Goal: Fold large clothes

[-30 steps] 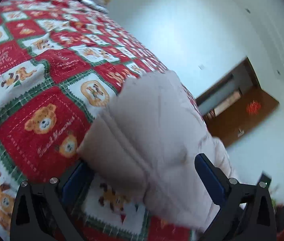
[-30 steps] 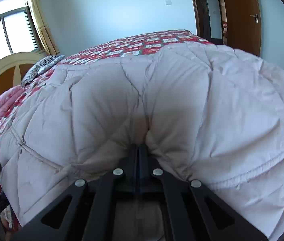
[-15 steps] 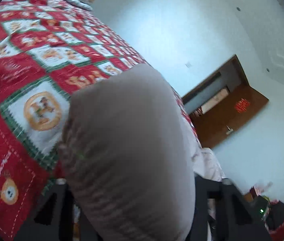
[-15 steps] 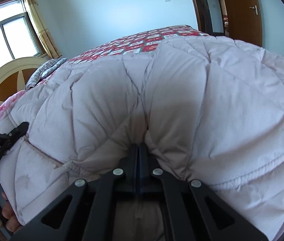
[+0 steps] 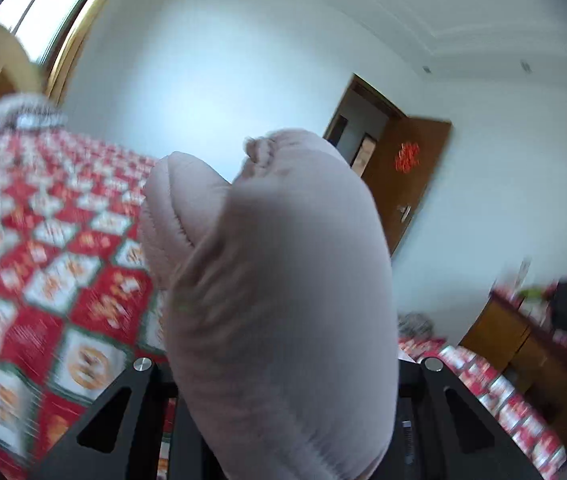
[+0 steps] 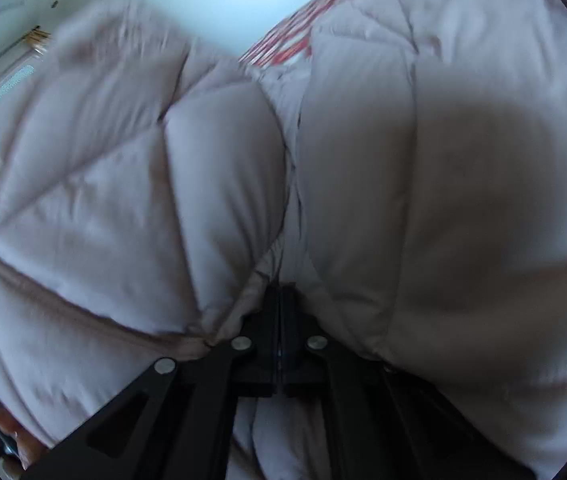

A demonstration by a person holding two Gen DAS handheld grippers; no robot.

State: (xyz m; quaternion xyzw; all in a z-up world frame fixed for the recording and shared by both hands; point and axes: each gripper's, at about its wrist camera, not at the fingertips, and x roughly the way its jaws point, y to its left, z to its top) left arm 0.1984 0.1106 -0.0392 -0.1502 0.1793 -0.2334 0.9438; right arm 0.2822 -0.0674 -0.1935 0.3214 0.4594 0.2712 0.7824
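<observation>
A pale pink quilted down coat [image 6: 443,184] fills the right wrist view. My right gripper [image 6: 279,300] is shut on a fold of it, with puffy panels bulging on both sides of the jaws. In the left wrist view a thick bunch of the same coat [image 5: 283,300] sits between the fingers of my left gripper [image 5: 283,392], which is shut on it and holds it raised above the bed. The coat hides the left fingertips.
A red, white and green patchwork bedspread [image 5: 43,264] covers the bed below and to the left. A brown door [image 5: 407,184] stands open in the white wall. A wooden cabinet [image 5: 531,344] with clutter on top stands at the right.
Both grippers have lifted and tilted upward with the coat. The left gripper closed on the coat's edge and raised it off the bedspread. The right view now shows ceiling.
</observation>
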